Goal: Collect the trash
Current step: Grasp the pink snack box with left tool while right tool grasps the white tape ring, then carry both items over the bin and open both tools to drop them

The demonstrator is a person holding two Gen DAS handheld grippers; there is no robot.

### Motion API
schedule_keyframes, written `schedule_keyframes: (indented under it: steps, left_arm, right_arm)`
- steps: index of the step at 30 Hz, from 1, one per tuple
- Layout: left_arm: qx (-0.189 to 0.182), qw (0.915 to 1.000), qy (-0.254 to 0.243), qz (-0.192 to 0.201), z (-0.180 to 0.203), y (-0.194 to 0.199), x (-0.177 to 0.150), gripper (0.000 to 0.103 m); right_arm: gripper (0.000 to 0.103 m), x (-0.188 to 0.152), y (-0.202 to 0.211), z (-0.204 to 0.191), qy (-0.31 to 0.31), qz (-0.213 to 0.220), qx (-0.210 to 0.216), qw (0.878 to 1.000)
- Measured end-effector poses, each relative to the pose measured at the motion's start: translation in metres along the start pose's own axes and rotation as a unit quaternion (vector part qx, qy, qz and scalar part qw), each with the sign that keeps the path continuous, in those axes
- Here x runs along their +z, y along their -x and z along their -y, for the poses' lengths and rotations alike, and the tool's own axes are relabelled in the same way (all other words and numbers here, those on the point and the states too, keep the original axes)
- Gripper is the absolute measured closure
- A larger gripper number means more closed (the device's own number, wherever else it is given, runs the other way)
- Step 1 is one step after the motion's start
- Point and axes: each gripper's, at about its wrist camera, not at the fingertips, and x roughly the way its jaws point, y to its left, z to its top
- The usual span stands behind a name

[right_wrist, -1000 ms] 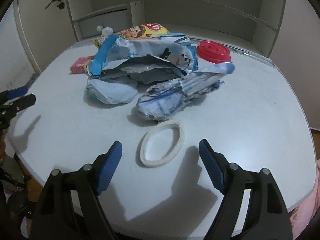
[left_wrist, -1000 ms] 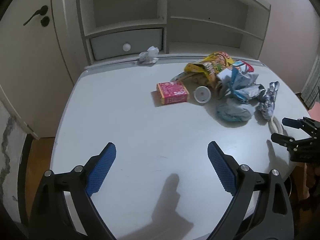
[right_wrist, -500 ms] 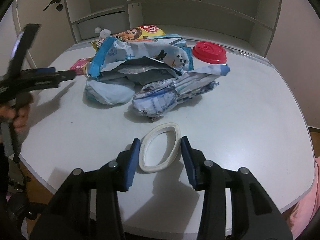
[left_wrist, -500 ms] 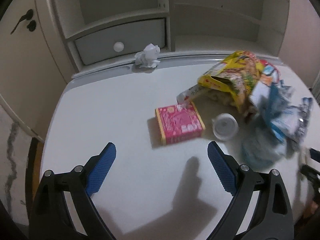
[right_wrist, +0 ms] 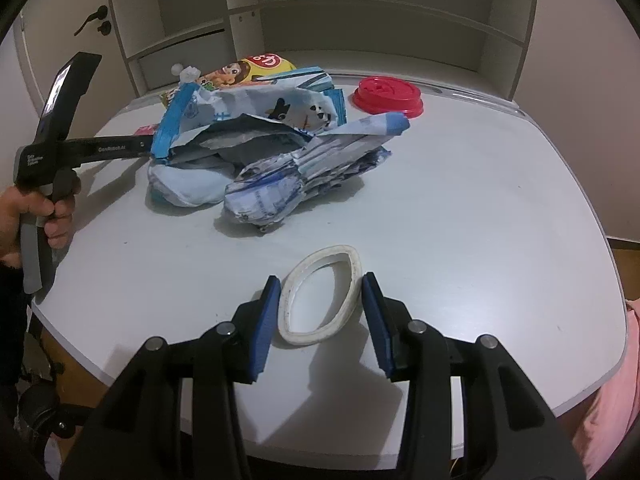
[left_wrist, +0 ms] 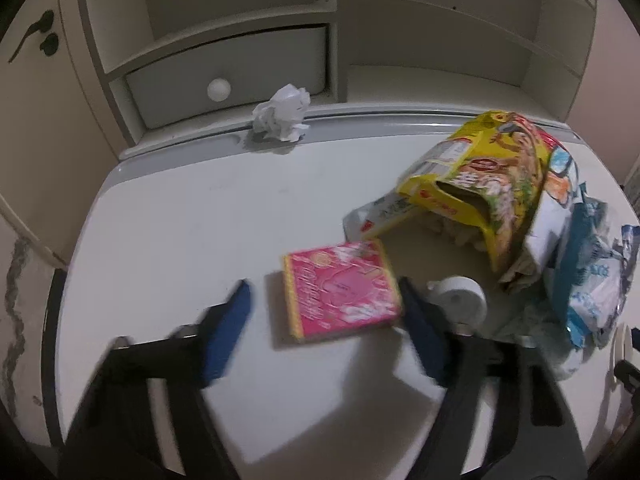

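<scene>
A pink box (left_wrist: 342, 290) lies on the white table (left_wrist: 180, 220) between the blue pads of my left gripper (left_wrist: 324, 300); the jaws are open around it, the right pad close to its edge. A yellow snack bag (left_wrist: 492, 184), a white cap (left_wrist: 460, 300), blue-white wrappers (left_wrist: 592, 272) and a crumpled paper ball (left_wrist: 282, 114) lie beyond. My right gripper (right_wrist: 320, 292) is partly closed around a white tape ring (right_wrist: 320, 294), its pads beside the ring's sides. Crumpled wrappers (right_wrist: 280, 160) and a red lid (right_wrist: 387, 96) lie further back.
A white shelf unit with a drawer (left_wrist: 224, 76) stands behind the table. A door (right_wrist: 60, 40) is at the left. The table's front edge (right_wrist: 360, 452) is near my right gripper. The hand holding the left gripper (right_wrist: 48, 208) shows in the right wrist view.
My left gripper moved forward to the pink box and narrowed around it. My right gripper narrowed around the tape ring and moved slightly closer.
</scene>
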Motion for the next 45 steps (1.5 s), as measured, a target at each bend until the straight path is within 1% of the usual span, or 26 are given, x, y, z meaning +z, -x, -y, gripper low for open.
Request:
schedule_keyframes:
  steps: [2, 6, 10, 12, 15, 18, 20, 21, 22, 23, 24, 25, 26, 27, 29, 30, 31, 33, 35, 36, 38, 39, 41, 42, 44, 45]
  left_arm:
    - [0.002, 1.0000, -0.004, 0.000, 0.001, 0.005, -0.002, 0.051]
    - [0.004, 1.0000, 0.007, 0.003, -0.004, 0.018, -0.011, 0.051]
    - [-0.007, 0.9995, 0.001, 0.029, 0.004, 0.053, -0.023, 0.051]
    - [-0.016, 0.9988, -0.014, 0.045, 0.019, 0.072, -0.027, 0.051]
    - [-0.049, 0.9959, -0.039, 0.065, 0.055, 0.096, -0.032, 0.051]
    - [-0.092, 0.9890, -0.080, 0.084, 0.110, 0.119, -0.037, 0.051]
    - [-0.132, 0.9798, -0.117, 0.094, 0.158, 0.134, -0.042, 0.051]
    - [-0.147, 0.9758, -0.129, 0.098, 0.175, 0.139, -0.044, 0.051]
    - [-0.172, 0.9675, -0.154, 0.102, 0.207, 0.146, -0.049, 0.051]
    - [-0.189, 0.9616, -0.170, 0.103, 0.229, 0.150, -0.054, 0.051]
    - [-0.211, 0.9536, -0.189, 0.102, 0.257, 0.153, -0.061, 0.051]
    - [-0.226, 0.9482, -0.200, 0.100, 0.276, 0.156, -0.066, 0.051]
    - [-0.249, 0.9390, -0.216, 0.097, 0.304, 0.159, -0.075, 0.051]
    - [-0.265, 0.9323, -0.227, 0.095, 0.324, 0.160, -0.083, 0.051]
    - [-0.305, 0.9133, -0.257, 0.083, 0.376, 0.161, -0.103, 0.051]
    - [-0.329, 0.9008, -0.273, 0.075, 0.405, 0.160, -0.116, 0.051]
    - [-0.340, 0.8943, -0.282, 0.070, 0.422, 0.157, -0.124, 0.051]
    - [-0.367, 0.8741, -0.312, 0.057, 0.467, 0.148, -0.149, 0.051]
    - [-0.377, 0.8619, -0.336, 0.048, 0.498, 0.135, -0.168, 0.051]
    - [-0.383, 0.8530, -0.353, 0.033, 0.518, 0.123, -0.182, 0.051]
    - [-0.392, 0.8423, -0.370, 0.014, 0.544, 0.101, -0.201, 0.051]
    - [-0.389, 0.8399, -0.378, 0.009, 0.555, 0.092, -0.209, 0.051]
    - [-0.388, 0.8356, -0.388, -0.020, 0.577, 0.067, -0.231, 0.051]
    - [-0.390, 0.8346, -0.388, -0.031, 0.586, 0.056, -0.239, 0.051]
    - [-0.378, 0.8386, -0.387, -0.064, 0.601, 0.027, -0.255, 0.051]
    - [-0.378, 0.8388, -0.385, -0.075, 0.607, 0.018, -0.262, 0.051]
  right_arm:
    - [0.061, -0.001, 0.004, 0.002, -0.001, 0.002, 0.000, 1.000]
    - [0.061, -0.005, 0.020, 0.016, -0.009, 0.015, -0.009, 1.000]
    - [0.061, -0.019, 0.041, 0.044, -0.030, 0.025, -0.027, 0.999]
    - [0.061, -0.030, 0.055, 0.067, -0.050, 0.029, -0.042, 0.997]
    - [0.061, -0.056, 0.076, 0.112, -0.098, 0.037, -0.068, 0.992]
    - [0.061, -0.087, 0.097, 0.158, -0.144, 0.043, -0.100, 0.984]
    - [0.061, -0.110, 0.110, 0.187, -0.173, 0.044, -0.121, 0.976]
    - [0.061, -0.125, 0.117, 0.205, -0.192, 0.043, -0.135, 0.971]
    - [0.061, -0.136, 0.121, 0.217, -0.204, 0.042, -0.143, 0.968]
    - [0.061, -0.152, 0.127, 0.234, -0.222, 0.041, -0.154, 0.962]
    - [0.061, -0.168, 0.131, 0.251, -0.240, 0.037, -0.165, 0.956]
    - [0.061, -0.179, 0.134, 0.262, -0.252, 0.035, -0.172, 0.952]
    - [0.061, -0.195, 0.136, 0.277, -0.269, 0.030, -0.180, 0.946]
    - [0.061, -0.207, 0.137, 0.288, -0.281, 0.026, -0.185, 0.941]
    - [0.061, -0.238, 0.138, 0.312, -0.311, 0.015, -0.195, 0.930]
    - [0.061, -0.251, 0.137, 0.321, -0.322, 0.009, -0.197, 0.926]
    - [0.061, -0.264, 0.135, 0.330, -0.333, 0.002, -0.199, 0.922]
    - [0.061, -0.288, 0.130, 0.346, -0.352, -0.010, -0.202, 0.914]
    - [0.061, -0.315, 0.122, 0.361, -0.373, -0.024, -0.202, 0.905]
    - [0.061, -0.329, 0.116, 0.369, -0.384, -0.030, -0.197, 0.902]
    - [0.061, -0.350, 0.103, 0.377, -0.398, -0.043, -0.192, 0.896]
    - [0.061, -0.361, 0.095, 0.381, -0.404, -0.051, -0.188, 0.894]
    - [0.061, -0.374, 0.081, 0.386, -0.410, -0.062, -0.184, 0.891]
    - [0.061, -0.383, 0.075, 0.387, -0.413, -0.067, -0.181, 0.890]
    - [0.061, -0.400, 0.057, 0.392, -0.424, -0.081, -0.171, 0.886]
    - [0.061, -0.406, 0.049, 0.393, -0.429, -0.087, -0.167, 0.883]
